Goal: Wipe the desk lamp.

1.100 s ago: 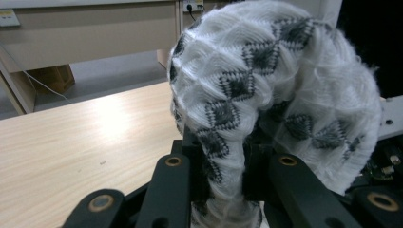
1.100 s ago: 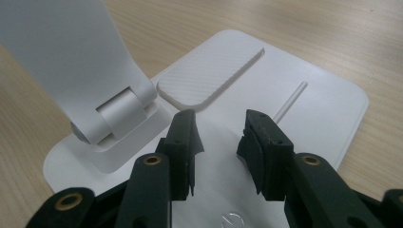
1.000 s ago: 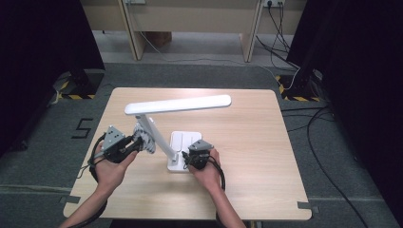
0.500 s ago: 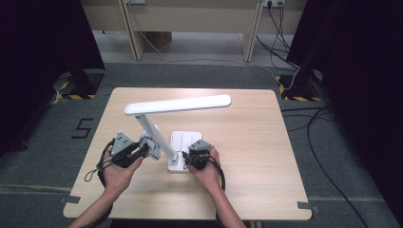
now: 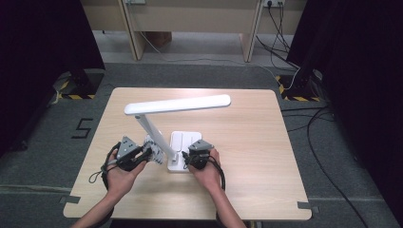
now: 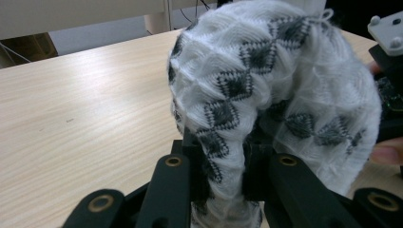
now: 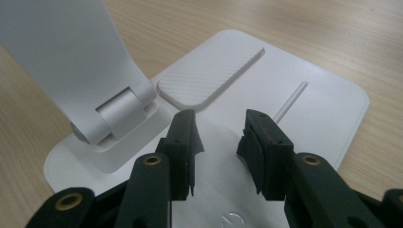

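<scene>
In the high view, both forearms come in from the bottom edge over the wooden table (image 5: pixel 247 156). The left hand (image 5: pixel 119 175) holds the left hand-held gripper (image 5: pixel 142 154) low over the table, aimed rightward at the slanted stem of a white desk lamp (image 5: pixel 177 105), with a white and grey knitted cloth (image 5: pixel 153 145) bunched at its tip against the stem. The right hand (image 5: pixel 205 172) holds the right hand-held gripper (image 5: pixel 186 160) at the near edge of the lamp base (image 5: pixel 183 142), pointing away from the person. In the left gripper view, the left hand-held gripper (image 6: pixel 228 183) has its black jaws pinched narrow on the knitted cloth (image 6: pixel 271 85), which rises between them in a rounded mound with dark diamond patterns; the table (image 6: pixel 81 104) lies behind it, and part of the other gripper shows at the right edge. In the right gripper view, the right hand-held gripper (image 7: pixel 219 142) has its jaws standing apart with a clear gap and nothing between them, hovering over the lamp base (image 7: pixel 328 104) beside the hinge of the stem (image 7: pixel 71 57); whether the tips rest on the base is hard to tell. A shallow raised pad (image 7: pixel 209 76) and a thin groove mark the base's top.
</scene>
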Available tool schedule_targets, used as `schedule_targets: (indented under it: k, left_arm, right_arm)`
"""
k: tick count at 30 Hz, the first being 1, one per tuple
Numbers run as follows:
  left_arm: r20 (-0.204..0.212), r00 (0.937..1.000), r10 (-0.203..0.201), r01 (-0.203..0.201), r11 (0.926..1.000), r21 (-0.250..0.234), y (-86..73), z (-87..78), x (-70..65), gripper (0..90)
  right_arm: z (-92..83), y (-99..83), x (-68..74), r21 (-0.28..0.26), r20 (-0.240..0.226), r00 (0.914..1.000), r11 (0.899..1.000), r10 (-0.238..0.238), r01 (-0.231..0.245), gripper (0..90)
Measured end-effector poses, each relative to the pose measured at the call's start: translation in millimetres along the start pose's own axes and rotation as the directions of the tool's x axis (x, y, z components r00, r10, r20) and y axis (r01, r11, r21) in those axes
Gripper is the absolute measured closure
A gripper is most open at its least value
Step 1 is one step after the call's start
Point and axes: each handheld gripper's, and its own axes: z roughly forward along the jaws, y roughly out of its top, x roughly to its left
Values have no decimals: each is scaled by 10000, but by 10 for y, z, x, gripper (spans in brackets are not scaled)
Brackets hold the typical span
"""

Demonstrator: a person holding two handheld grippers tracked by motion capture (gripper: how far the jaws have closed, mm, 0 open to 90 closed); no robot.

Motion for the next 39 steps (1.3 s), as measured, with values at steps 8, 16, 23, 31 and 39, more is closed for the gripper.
schedule_targets:
  k: [8,16,23,31,39]
  left_arm:
    - [16,9999,163,-164,9997,176,-57,55,-19,758]
    - [65,9996,264,-266,9990,366,-136,116,-48,758]
    - [181,9988,444,-455,9971,613,-214,180,-70,758]
    - [318,9979,560,-584,9950,813,-292,224,-104,757]
    - [400,9971,641,-680,9920,1061,-368,261,-157,757]
  right_arm:
    - [0,0,1,-1,5,10000,10000,-7,7,646]
    - [0,0,0,-10,13,10000,10000,-39,39,646]
    - [0,0,1,-2,14,10000,10000,-25,25,646]
    - [0,0,-1,-1,7,10000,10000,-19,19,646]
    - [0,0,-2,-4,-7,10000,10000,-13,13,646]
